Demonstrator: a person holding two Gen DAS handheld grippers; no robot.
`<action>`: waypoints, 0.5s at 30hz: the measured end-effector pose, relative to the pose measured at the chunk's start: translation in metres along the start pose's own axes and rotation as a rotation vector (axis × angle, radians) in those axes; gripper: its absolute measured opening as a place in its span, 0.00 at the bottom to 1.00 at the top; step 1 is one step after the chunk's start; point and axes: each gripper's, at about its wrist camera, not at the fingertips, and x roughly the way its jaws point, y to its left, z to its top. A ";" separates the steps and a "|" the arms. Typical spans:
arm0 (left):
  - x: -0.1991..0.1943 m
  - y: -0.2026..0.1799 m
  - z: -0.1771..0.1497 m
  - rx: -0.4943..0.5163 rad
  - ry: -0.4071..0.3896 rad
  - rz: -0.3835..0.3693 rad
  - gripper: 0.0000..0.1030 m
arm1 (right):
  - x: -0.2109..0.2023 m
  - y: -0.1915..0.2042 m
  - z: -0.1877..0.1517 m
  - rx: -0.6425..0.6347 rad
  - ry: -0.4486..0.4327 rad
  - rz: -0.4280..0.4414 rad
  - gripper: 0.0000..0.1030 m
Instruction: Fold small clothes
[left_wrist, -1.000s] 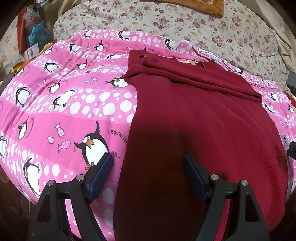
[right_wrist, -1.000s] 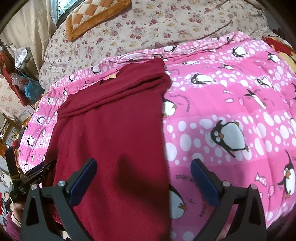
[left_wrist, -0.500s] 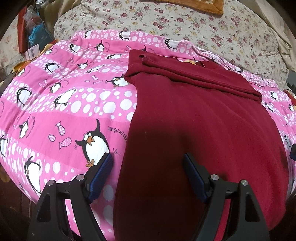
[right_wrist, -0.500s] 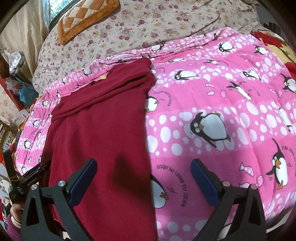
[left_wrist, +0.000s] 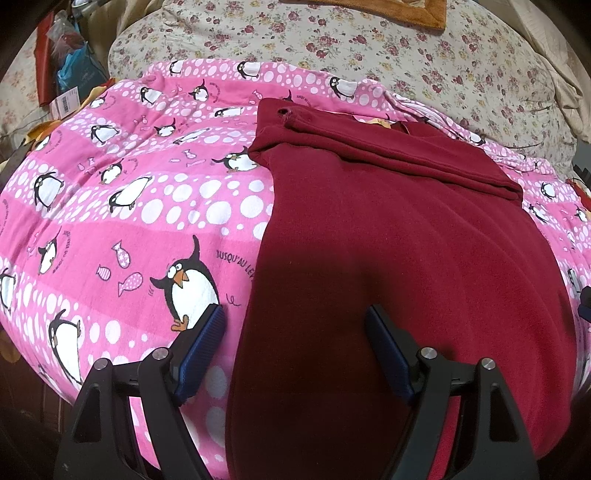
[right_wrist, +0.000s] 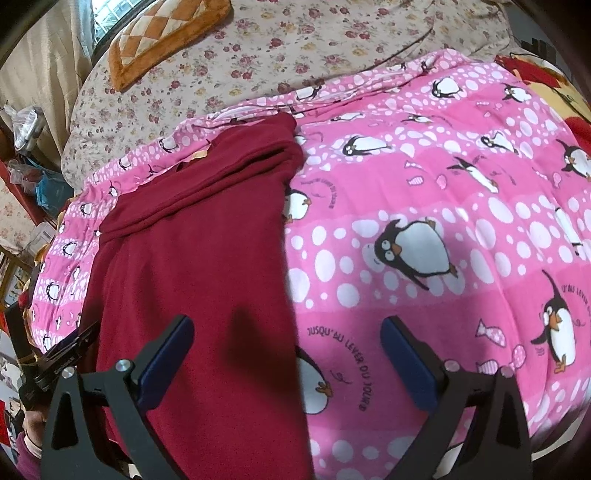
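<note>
A dark red garment (left_wrist: 399, 236) lies flat on the pink penguin blanket (left_wrist: 147, 206), its far end folded over into a narrow band. My left gripper (left_wrist: 295, 332) is open, straddling the garment's near left edge, with one blue pad over the blanket and one over the cloth. In the right wrist view the same red garment (right_wrist: 192, 258) fills the left half. My right gripper (right_wrist: 288, 339) is open over its near right edge, the left pad above the cloth and the right pad above the penguin blanket (right_wrist: 443, 221). Neither gripper holds anything.
A floral bedsheet (left_wrist: 369, 48) covers the bed beyond the blanket, with an orange checked cushion (right_wrist: 162, 33) at the far end. Cluttered shelves and bags (left_wrist: 66, 66) stand left of the bed. The left gripper's body (right_wrist: 59, 358) and a sleeve show at the right wrist view's lower left.
The right gripper has shifted rightward, so the garment sits further left in its view. The left wrist view has barely changed. Both grippers stay open.
</note>
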 end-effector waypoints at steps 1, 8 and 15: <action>-0.001 0.001 -0.001 -0.004 0.000 -0.001 0.58 | 0.000 0.000 0.000 0.000 0.000 0.000 1.00; -0.003 0.001 -0.003 -0.011 0.018 0.003 0.58 | -0.002 -0.002 0.002 0.010 -0.004 0.010 1.00; -0.002 0.002 -0.009 -0.028 -0.022 -0.023 0.60 | -0.003 -0.009 0.003 0.066 -0.008 0.008 1.00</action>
